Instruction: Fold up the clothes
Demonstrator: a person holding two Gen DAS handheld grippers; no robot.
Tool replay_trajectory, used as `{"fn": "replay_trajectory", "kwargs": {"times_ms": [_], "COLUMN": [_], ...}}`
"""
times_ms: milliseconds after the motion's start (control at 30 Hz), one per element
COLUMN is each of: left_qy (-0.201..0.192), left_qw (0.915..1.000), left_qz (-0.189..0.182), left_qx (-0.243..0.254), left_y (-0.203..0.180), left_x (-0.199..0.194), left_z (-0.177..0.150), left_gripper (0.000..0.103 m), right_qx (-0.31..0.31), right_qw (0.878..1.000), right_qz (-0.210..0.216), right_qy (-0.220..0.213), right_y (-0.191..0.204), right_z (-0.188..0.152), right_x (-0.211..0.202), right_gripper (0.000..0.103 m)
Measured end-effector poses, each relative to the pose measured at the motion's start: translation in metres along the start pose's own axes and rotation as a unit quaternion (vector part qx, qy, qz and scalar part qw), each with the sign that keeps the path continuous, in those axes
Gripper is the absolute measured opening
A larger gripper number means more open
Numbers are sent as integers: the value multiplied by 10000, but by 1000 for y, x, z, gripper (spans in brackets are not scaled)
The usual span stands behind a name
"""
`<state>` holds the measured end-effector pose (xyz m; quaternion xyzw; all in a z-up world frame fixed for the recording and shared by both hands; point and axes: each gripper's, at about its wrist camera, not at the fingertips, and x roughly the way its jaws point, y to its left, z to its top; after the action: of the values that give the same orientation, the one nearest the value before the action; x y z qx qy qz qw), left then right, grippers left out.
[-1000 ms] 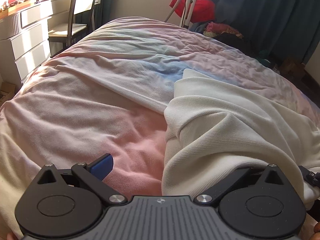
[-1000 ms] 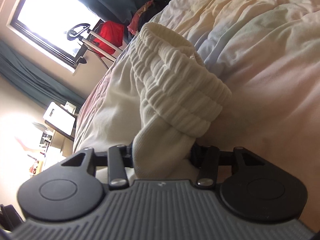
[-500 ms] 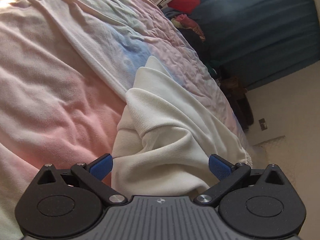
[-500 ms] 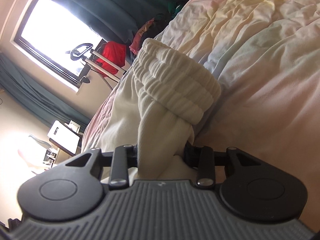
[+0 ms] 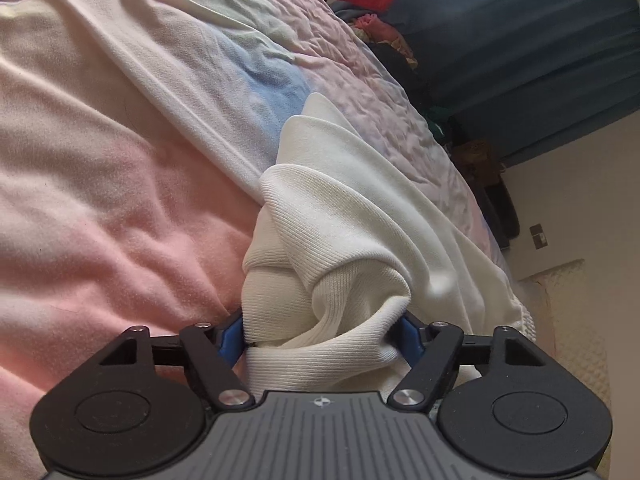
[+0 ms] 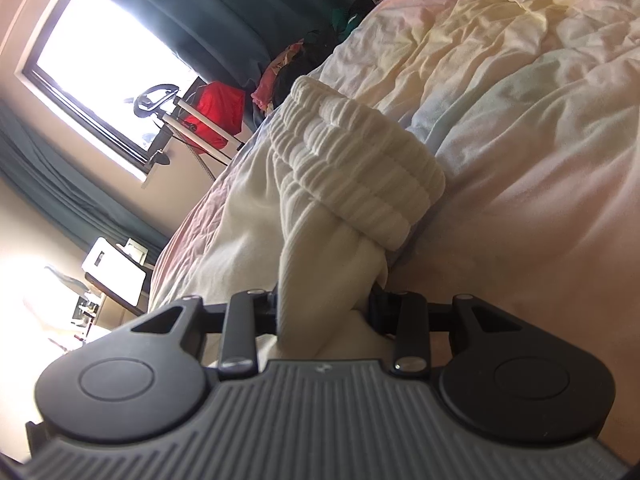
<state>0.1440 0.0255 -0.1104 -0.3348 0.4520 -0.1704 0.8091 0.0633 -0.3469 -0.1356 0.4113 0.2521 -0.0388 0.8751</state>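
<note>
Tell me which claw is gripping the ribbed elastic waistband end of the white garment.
The right claw: just beyond its grip sits the gathered, ribbed waistband. The left claw pinches a plain, finely knit fold of the white garment instead.

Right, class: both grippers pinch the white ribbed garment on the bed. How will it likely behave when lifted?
Probably floppy: the white garment already bunches and creases where the left gripper pinches it. It looks thick, so the unheld middle would likely sag. The ribbed waistband near the right gripper should grip well, not slip.
</note>
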Motion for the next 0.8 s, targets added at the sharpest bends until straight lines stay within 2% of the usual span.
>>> {"fn": "replay_trajectory", "kwargs": {"times_ms": [100,200,300,400,533,700,800], "left_qy": [-107,-198,-325,-393,-321,-151,-161], "left_qw": [9997,9989,9979,9972,9950,9931,9904], "left_qz": [15,-144,-320,-427,-623,-633,-714], "left_qx": [229,388,465,474,717,978,1169], "left_y": [-11,-36,-76,-134,-224,-327,-368], "left_x": [-8,-19,-22,-6,56,191,258], "left_z": [1,7,11,20,38,73,80], "left_gripper": [53,45,42,41,41,40,40], "right_qx": [-129,-192,-172,-99,170,425,594], "right_qw": [9998,9990,9977,9970,9949,9892,9856], "right_qz": [99,240,335,294,158,-440,-693], "right_qy": [-114,-327,-568,-713,-977,-1329,-1425], "right_y": [14,26,27,22,0,-32,-67], "right_z": [6,22,46,91,170,285,321], "right_x": [-10,-26,-45,-59,-68,-35,-13], "right_gripper": [37,36,36,36,36,36,36]}}
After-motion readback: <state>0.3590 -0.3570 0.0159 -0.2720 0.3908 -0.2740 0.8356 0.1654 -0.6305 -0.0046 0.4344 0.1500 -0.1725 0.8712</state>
